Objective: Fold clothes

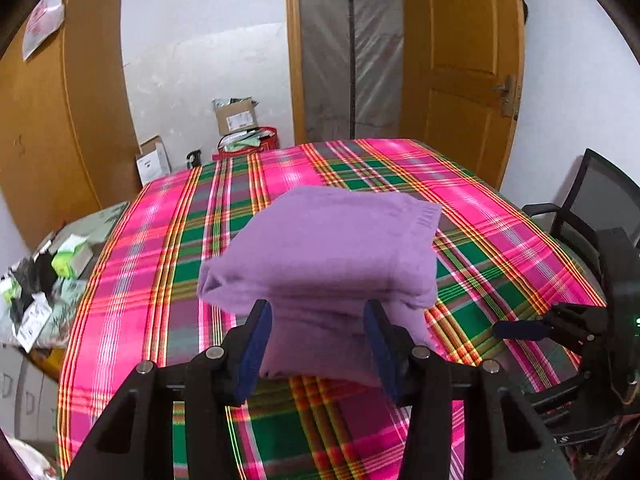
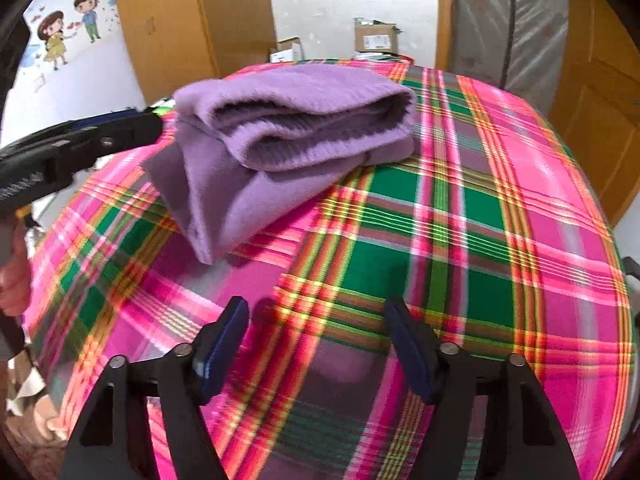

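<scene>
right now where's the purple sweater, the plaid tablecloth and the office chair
purple sweater (image 2: 296, 128), right wrist view, folded layers at its open edge
plaid tablecloth (image 2: 460, 220), right wrist view, bare green check
office chair (image 1: 600, 196), left wrist view, mesh backrest

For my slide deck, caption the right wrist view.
Open right gripper hovers over plaid tablecloth, folded purple garment ahead.

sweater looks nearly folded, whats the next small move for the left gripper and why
Probably ease the left gripper forward and close it on the loose flap, then tuck it onto the bundle. Its jaws stand open around the purple sweater, whose near layer spills onto the plaid cloth rather than lying stacked. The right gripper is open over bare cloth.
</scene>
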A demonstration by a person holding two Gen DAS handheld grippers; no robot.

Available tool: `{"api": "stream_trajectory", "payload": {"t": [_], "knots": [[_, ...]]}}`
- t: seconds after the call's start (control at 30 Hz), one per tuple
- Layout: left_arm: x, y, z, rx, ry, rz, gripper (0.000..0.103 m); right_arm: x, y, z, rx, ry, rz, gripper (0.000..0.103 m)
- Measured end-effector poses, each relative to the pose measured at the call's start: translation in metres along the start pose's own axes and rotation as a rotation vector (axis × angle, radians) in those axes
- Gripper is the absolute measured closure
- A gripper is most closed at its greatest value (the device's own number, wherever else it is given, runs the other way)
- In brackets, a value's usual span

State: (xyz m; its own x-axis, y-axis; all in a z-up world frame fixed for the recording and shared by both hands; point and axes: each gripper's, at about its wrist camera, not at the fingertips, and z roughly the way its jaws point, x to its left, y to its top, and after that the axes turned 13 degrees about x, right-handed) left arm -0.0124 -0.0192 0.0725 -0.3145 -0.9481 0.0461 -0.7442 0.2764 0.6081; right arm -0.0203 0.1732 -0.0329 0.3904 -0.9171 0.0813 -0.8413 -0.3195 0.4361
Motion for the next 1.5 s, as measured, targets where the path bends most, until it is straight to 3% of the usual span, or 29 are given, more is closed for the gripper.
{"api": "stream_trajectory", "payload": {"t": [0.17,0.27,0.47,0.6,0.8,0.87,0.97,1.2,1.5], "knots": [[-0.022,0.017,0.005,0.008,-0.015,0.155,0.054,0.012,0.008,-0.015,-0.069,0.070,-0.084,0.046],[-0.036,0.021,0.013,0.036,0.021,0.279,0.054,0.019,0.012,-0.017,-0.088,0.122,-0.123,0.057],[-0.047,0.037,0.028,0.064,0.043,0.380,0.054,0.018,0.021,-0.009,-0.098,0.168,-0.139,0.063],[-0.042,0.044,0.034,0.074,0.019,0.361,0.055,0.018,0.027,-0.002,-0.085,0.168,-0.122,0.063],[-0.026,0.055,0.036,0.079,-0.006,0.293,0.075,0.026,0.035,0.008,-0.069,0.171,-0.133,0.064],[-0.020,0.059,0.039,0.086,-0.012,0.262,0.087,0.027,0.035,0.011,-0.073,0.161,-0.139,0.074],[-0.004,0.064,0.040,0.081,-0.063,0.190,0.093,0.031,0.039,0.018,-0.063,0.143,-0.139,0.083],[0.028,0.069,0.035,0.047,-0.093,0.074,0.096,0.023,0.039,0.012,-0.109,0.122,-0.090,0.090],[0.037,0.074,0.042,0.055,-0.134,0.045,0.096,0.007,0.046,0.001,-0.173,0.080,-0.058,0.091]]}}
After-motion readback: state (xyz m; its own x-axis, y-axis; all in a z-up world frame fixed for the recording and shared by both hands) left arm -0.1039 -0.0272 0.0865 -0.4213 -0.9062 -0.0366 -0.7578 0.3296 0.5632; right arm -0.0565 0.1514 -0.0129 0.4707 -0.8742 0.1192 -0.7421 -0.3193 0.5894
